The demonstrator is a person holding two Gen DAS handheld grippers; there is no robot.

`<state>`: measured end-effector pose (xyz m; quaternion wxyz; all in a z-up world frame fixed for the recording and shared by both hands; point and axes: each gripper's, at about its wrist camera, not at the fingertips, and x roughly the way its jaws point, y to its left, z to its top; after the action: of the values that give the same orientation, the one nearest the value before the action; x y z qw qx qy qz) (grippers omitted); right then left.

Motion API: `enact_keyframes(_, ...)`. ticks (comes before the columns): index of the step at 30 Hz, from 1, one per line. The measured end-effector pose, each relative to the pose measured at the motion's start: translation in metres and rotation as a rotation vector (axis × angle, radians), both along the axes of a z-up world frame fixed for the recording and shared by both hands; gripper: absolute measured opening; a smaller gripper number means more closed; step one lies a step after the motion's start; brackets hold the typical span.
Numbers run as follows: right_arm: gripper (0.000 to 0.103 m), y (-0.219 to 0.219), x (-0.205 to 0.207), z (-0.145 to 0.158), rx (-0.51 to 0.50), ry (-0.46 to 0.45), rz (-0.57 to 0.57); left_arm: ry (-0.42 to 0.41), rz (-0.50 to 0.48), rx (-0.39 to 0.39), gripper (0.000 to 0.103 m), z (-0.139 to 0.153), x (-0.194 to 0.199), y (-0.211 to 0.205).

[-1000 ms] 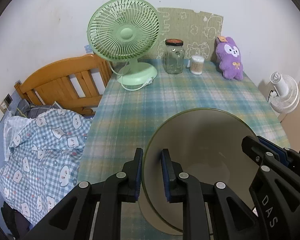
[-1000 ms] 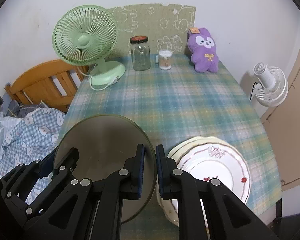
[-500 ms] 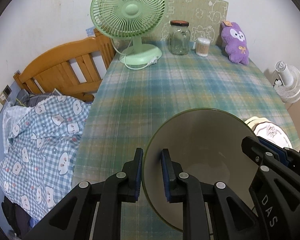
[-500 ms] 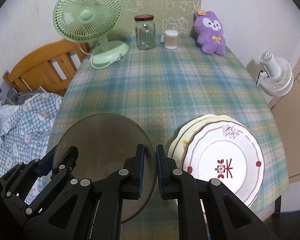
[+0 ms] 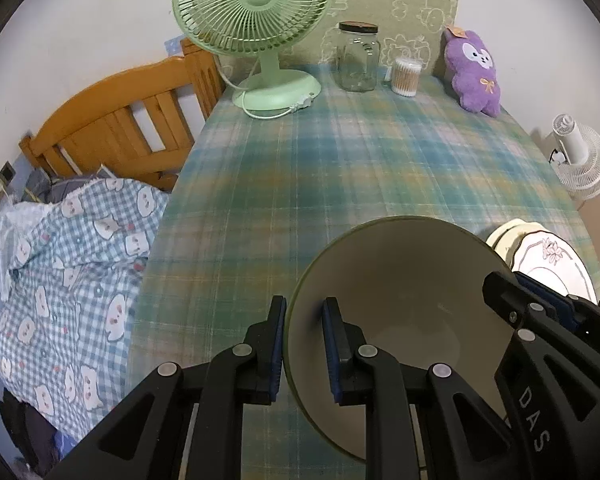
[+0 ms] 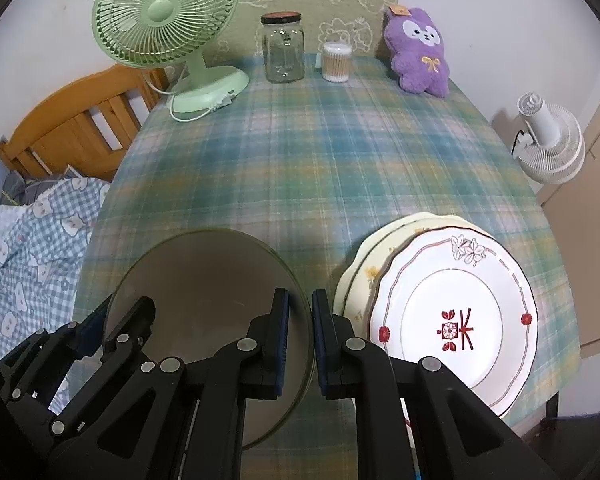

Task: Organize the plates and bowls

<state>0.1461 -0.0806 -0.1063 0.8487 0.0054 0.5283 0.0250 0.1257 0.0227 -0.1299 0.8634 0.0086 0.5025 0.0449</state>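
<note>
Both my left gripper [image 5: 304, 344] and right gripper [image 6: 300, 340] pinch opposite rims of the green bowl [image 5: 400, 312], carrying it, apparently airborne. Next I'd probably lower it level beside the stacked plates [image 6: 452, 320].

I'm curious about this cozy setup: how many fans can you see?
2. A green desk fan stands on the table at its far left corner. A white fan sits off the table's right side, lower down. Others could be out of view.

Wide plaid tablecloth [image 6: 320, 160] is lying open through the middle. Stacked plates [image 6: 452, 320] are crowding the near right; green fan [image 6: 168, 20], glass jar [image 6: 283, 50], cotton swabs [image 6: 337, 62], purple plush [image 6: 418, 54] are lining the far edge.
</note>
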Motion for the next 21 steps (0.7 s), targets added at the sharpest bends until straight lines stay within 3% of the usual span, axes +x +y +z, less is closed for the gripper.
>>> enact_keyframes(6,0.016,0.002,0.001,0.001,-0.008,-0.001,0.015,0.008,-0.003,-0.012,0.016,-0.001,0.001,0.003)
enact_keyframes(12,0.018,0.0,0.003,0.001,0.004,0.009,0.037,0.019,-0.042,-0.04,0.036,0.0,0.0,0.001)
enact_keyframes(14,0.033,-0.001,0.004,-0.001,0.022,0.02,0.046,0.026,-0.049,-0.033,0.042,-0.001,0.0,0.0)
enact_keyframes(16,0.065,-0.004,0.003,-0.001,0.047,0.017,0.038,0.027,-0.05,-0.038,0.047,-0.001,0.001,0.001)
enact_keyframes(17,0.067,-0.006,0.002,0.0,0.059,0.01,0.032,0.027,-0.047,-0.04,0.052,-0.002,0.001,0.002)
enact_keyframes(21,0.067,-0.011,0.005,-0.006,0.086,0.03,0.011,0.023,-0.066,-0.042,0.058,-0.004,0.002,0.003)
